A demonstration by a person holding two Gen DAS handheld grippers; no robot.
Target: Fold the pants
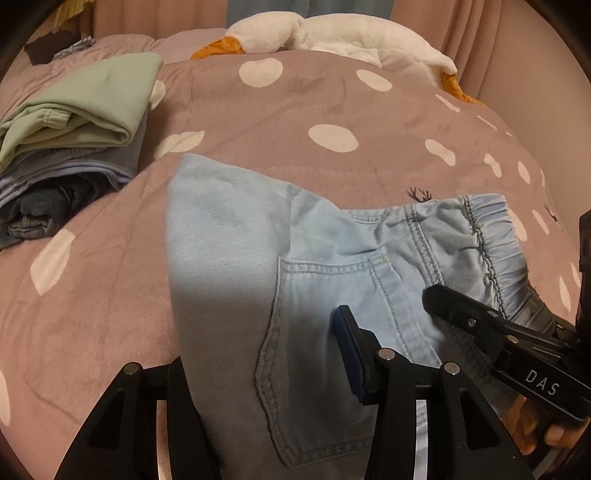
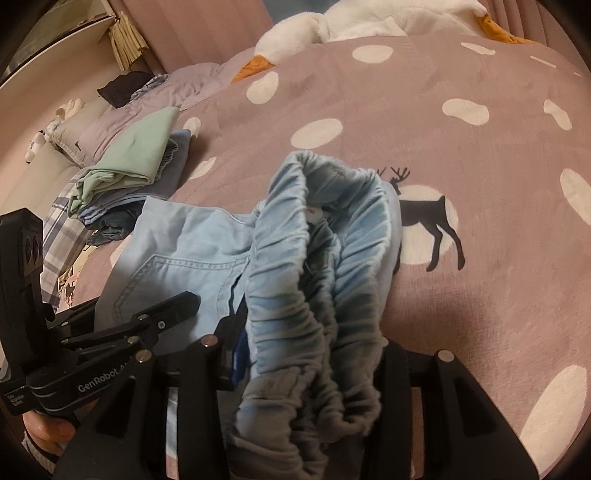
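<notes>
We see the light blue pants [image 1: 229,236] lying on the bed [image 1: 295,122], partly draped between our grippers. In the left wrist view, the left gripper [image 1: 258,369] straddles the fabric beside the back pocket, but we cannot tell whether its pads press it. Only this view shows the pocket fully. The right wrist view alone shows the elastic waistband [image 2: 295,295] bunched between the right gripper [image 2: 314,354] fingers, apparently clenched on it. A folded clothes pile [image 1: 74,122] sits well apart, a plush goose [image 1: 332,33] beyond.
</notes>
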